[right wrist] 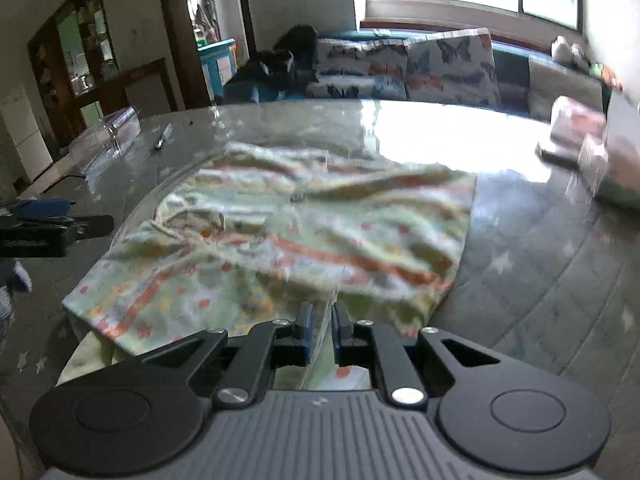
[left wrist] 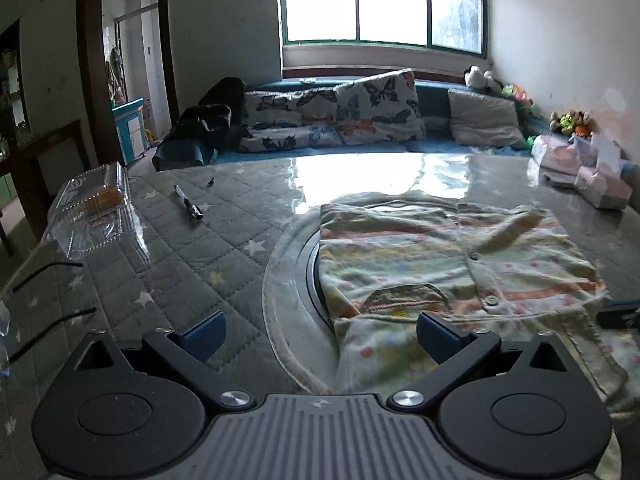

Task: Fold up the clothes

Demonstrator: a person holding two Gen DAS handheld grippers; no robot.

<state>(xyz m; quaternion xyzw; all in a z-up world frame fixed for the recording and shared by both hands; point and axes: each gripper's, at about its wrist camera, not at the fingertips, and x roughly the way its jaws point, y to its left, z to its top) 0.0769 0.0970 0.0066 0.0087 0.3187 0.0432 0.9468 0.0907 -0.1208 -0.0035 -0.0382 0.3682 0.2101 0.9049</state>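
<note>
One patterned garment [right wrist: 304,232], seemingly unlabelled.

The right hand-held gripper [right wrist: 321,330] has its blue-padded fingers [right wrist: 305,330] drawn close together, pinching the near edge of a pale patterned garment [right wrist: 304,232] with orange stripes and dots. The garment lies spread and rumpled on the glossy tabletop [right wrist: 540,240], over a grey quilted cover with white stars. At the left edge the left hand-held gripper [right wrist: 52,220] shows side-on, just beside the garment; its finger gap cannot be made out. Farther back on the left sit a clear plastic box [right wrist: 108,136] and a pen [right wrist: 163,138]. Pink packages [right wrist: 580,136] rest at the far right, blurred. Butterfly-print cushions [right wrist: 404,68] line a bench under the window.
</note>
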